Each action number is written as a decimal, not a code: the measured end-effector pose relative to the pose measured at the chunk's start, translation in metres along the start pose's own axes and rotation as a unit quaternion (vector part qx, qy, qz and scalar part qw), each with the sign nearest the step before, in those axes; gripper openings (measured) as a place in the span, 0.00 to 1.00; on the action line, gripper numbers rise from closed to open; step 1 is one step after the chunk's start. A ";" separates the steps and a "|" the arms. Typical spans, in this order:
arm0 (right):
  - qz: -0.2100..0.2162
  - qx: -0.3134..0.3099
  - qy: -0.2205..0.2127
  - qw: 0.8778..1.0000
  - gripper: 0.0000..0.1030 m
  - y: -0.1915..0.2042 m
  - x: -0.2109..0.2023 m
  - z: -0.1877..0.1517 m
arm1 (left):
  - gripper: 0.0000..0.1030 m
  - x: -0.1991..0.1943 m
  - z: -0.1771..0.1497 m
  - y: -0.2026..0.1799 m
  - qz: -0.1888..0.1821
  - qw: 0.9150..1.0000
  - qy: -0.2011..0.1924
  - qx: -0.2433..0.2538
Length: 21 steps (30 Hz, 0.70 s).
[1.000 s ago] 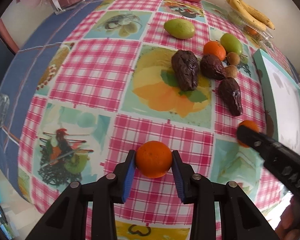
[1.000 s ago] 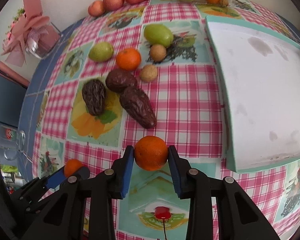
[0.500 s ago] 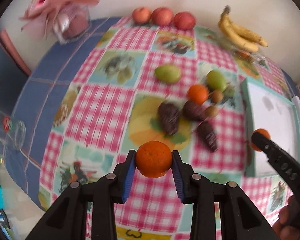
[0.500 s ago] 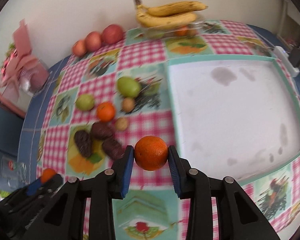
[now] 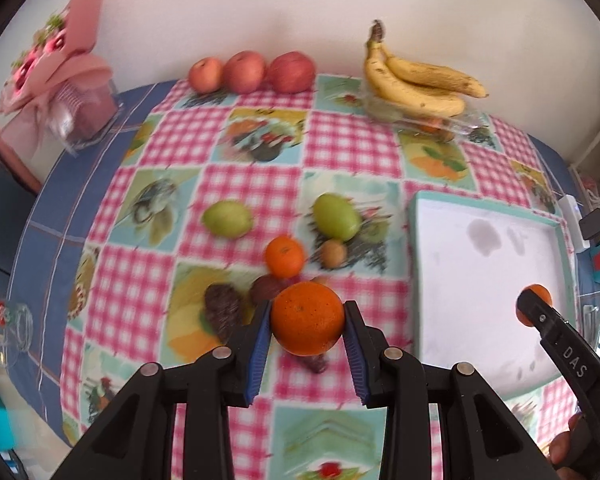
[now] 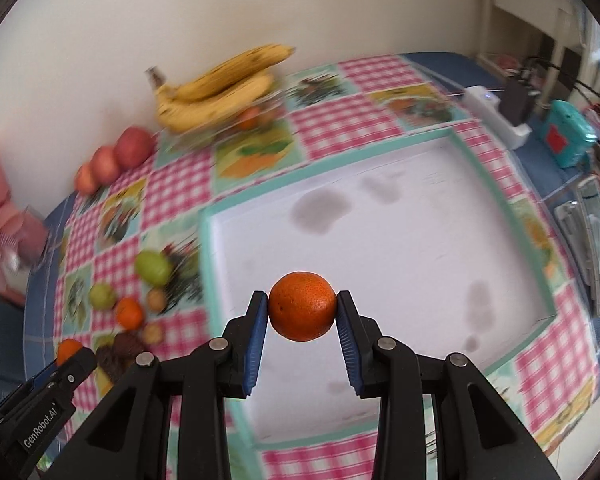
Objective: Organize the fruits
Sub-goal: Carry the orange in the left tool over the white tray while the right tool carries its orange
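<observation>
My left gripper (image 5: 307,322) is shut on an orange (image 5: 307,317) and holds it high above the dark fruits (image 5: 224,312) in the middle of the table. My right gripper (image 6: 302,309) is shut on a second orange (image 6: 302,306), hanging over the white tray with a teal rim (image 6: 480,168). From the left wrist view that tray (image 5: 416,264) lies to the right, with the right gripper's orange (image 5: 537,296) above it. A third orange (image 5: 284,257), two green fruits (image 5: 227,219), (image 5: 336,217) and a small brown fruit (image 5: 333,253) lie on the checked cloth.
Three red apples (image 5: 252,71) line the back wall. Bananas (image 5: 416,84) rest on a clear pack at the back. A pink bouquet (image 5: 60,80) stands at the back left, a glass (image 5: 18,326) at the left edge. A teal box (image 6: 568,136) and white device (image 6: 496,116) sit right of the tray.
Both grippers have risen well above the table, each still holding its orange. The right gripper has swung right, from over the cloth to over the white tray.
</observation>
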State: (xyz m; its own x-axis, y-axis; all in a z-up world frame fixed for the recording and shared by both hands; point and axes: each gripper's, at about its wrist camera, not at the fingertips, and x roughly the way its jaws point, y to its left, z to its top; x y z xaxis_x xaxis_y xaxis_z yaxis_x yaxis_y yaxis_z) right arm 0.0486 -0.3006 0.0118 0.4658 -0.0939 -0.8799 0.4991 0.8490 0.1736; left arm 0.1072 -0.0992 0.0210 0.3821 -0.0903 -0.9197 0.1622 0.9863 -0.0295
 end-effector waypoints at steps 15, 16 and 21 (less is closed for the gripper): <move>-0.041 0.062 -0.015 0.997 0.35 -0.064 0.004 0.033 | 0.36 0.035 0.019 -0.087 -0.050 0.997 -0.012 0.062; -0.042 0.064 -0.015 0.997 0.35 -0.066 0.005 0.034 | 0.36 0.039 0.020 -0.091 -0.049 0.997 -0.010 0.066; -0.049 0.072 -0.009 0.996 0.35 -0.076 0.011 0.037 | 0.36 0.053 0.018 -0.104 -0.055 0.995 -0.005 0.079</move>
State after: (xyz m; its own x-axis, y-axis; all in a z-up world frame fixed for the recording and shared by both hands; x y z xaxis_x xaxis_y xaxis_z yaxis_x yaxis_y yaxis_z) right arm 0.0427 -0.3851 0.0048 0.4223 -0.1821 -0.8880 0.6412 0.7524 0.1506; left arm 0.1270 -0.2090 -0.0174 0.3631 -0.1991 -0.9102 0.3453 0.9361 -0.0670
